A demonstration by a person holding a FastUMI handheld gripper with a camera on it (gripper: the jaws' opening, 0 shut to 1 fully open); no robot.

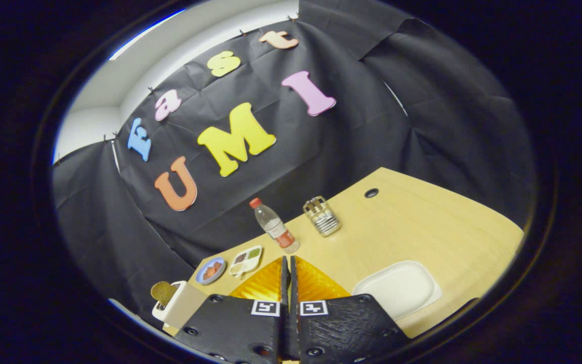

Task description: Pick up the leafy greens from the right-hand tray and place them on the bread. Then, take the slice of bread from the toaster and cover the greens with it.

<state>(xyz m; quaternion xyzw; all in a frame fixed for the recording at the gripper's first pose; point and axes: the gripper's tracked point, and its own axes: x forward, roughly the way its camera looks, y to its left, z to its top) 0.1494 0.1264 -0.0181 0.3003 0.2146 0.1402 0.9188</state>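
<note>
**Op:** While the jaws (289, 283) sit pressed together with nothing between them, I am high over the bench (422, 222) and tilted. Just beyond the tips lies a ridged orange-yellow mat (316, 285).

**Spotter:** Where are the greens?

**Op:** I cannot pick out any leafy greens. To the right of the fingers lies a white tray (399, 288), and what shows of it looks bare. The fingers hide the middle of the mat, so I cannot tell whether the base bread lies there.

**Spotter:** And the toaster?

**Op:** Near, left of the fingers: a white toaster (177, 306) with a brown slice of bread (163, 292) standing out of its slot. Farther on, a small blue dish (210, 270) and a divided tray (246, 260) with a green patch in one compartment. Beyond those, a bottle (275, 226) and a wire holder (322, 216), well apart from the work.

**Spotter:** So how do I play it?

**Op:** My judgement: level out first, open wide before descending, and approach the slice from above along its thin faces, so both fingers press flat without nudging the toaster.
</note>
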